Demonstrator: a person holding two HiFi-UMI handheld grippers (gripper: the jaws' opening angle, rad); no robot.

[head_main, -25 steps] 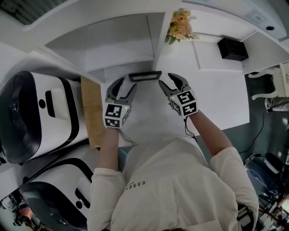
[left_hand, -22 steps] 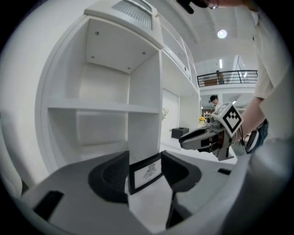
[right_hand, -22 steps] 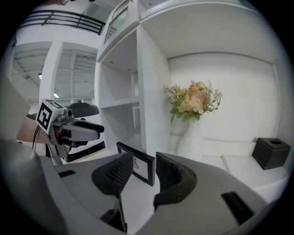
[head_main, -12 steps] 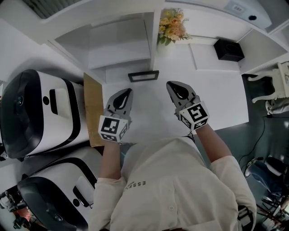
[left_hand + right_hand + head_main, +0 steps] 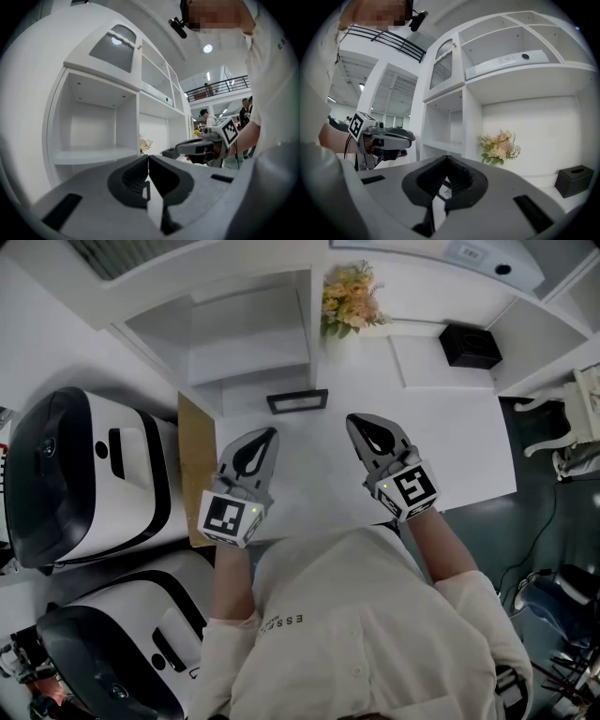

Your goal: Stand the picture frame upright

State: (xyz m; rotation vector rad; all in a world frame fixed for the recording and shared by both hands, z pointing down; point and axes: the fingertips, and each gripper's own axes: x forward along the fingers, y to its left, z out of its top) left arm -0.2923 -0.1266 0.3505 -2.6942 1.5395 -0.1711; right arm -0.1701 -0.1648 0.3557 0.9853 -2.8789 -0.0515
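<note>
**Head view.** The picture frame (image 5: 297, 401) stands at the far side of the white table (image 5: 459, 456). Its long axis runs left to right and its face is turned toward me. Directly behind the frame rises the white shelf unit (image 5: 248, 334). Behind the frame and to the right is a flower bouquet (image 5: 345, 298), and farther right a black box (image 5: 470, 345). Left of the frame are a wooden panel (image 5: 194, 465) and 2 white-and-black machines (image 5: 75, 474). My left gripper (image 5: 269, 433) and right gripper (image 5: 354, 420) hover on the near side of the frame, 1 toward each end. Both are apart from it, with only bare tabletop between.

**Left gripper view.** My jaws are closed tip to tip and grip nothing. Beyond them are the shelf unit, the bouquet and the box, with the right gripper at the right.

**Right gripper view.** These jaws are likewise closed and hold nothing. The left gripper shows at the left, the bouquet and box at the right.
</note>
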